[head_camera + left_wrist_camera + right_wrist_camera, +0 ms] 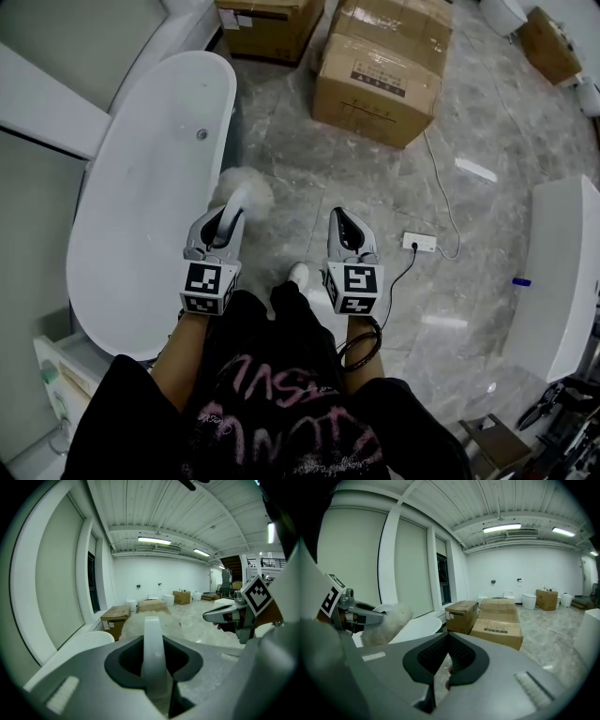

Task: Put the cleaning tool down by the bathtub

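A white fluffy duster (247,189) with a pale handle (153,641) sticks out forward from my left gripper (225,223), whose jaws are shut on the handle. Its fluffy head (389,620) hangs beside the right rim of the white freestanding bathtub (141,197), above the marble floor. My right gripper (349,228) is held level with the left one, a little to its right, shut with nothing between its jaws. In the right gripper view the left gripper (351,612) shows at the left edge with the duster.
Large cardboard boxes (380,66) stand ahead on the floor, another box (272,23) at the tub's far end. A power strip (420,243) with white cable lies right of my right gripper. A white fixture (562,272) stands at the right; my shoe (299,275) is between the grippers.
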`<state>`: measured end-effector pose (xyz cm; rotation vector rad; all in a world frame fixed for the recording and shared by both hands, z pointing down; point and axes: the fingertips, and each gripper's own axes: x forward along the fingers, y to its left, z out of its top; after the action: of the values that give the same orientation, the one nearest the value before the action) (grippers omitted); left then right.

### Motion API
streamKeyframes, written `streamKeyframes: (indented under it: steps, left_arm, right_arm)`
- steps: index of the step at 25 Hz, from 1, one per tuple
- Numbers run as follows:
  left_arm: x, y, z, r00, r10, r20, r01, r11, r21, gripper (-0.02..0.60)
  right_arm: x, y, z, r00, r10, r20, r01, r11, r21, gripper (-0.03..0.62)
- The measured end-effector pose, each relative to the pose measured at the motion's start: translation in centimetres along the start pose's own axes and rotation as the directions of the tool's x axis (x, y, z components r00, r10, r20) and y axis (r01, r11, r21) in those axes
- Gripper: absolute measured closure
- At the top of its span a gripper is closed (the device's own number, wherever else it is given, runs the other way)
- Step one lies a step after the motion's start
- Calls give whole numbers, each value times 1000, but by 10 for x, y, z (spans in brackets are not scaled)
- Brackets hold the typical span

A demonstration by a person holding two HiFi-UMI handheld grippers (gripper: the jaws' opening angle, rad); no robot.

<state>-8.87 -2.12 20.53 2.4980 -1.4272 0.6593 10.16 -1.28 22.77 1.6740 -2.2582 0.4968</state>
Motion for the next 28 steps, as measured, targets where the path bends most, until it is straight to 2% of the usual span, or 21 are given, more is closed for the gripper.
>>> streamKeyframes:
  steps: [7,15,28]
  left_arm:
    - [10,5,-7,999,21,-25,-22,999,-30,489]
    - [21,15,-15,999,1,-51,-3,999,-42,489]
    - [59,25,-46,989,-83,-119,77,995,-60,489]
  right_arm:
    - [12,-6,-11,999,11,-36,-10,1000,8,580]
    - [18,-5,-14,998,-4,-58,5,1000,17,580]
    - [41,-17,-35,988,-72,-133,75,997,19,580]
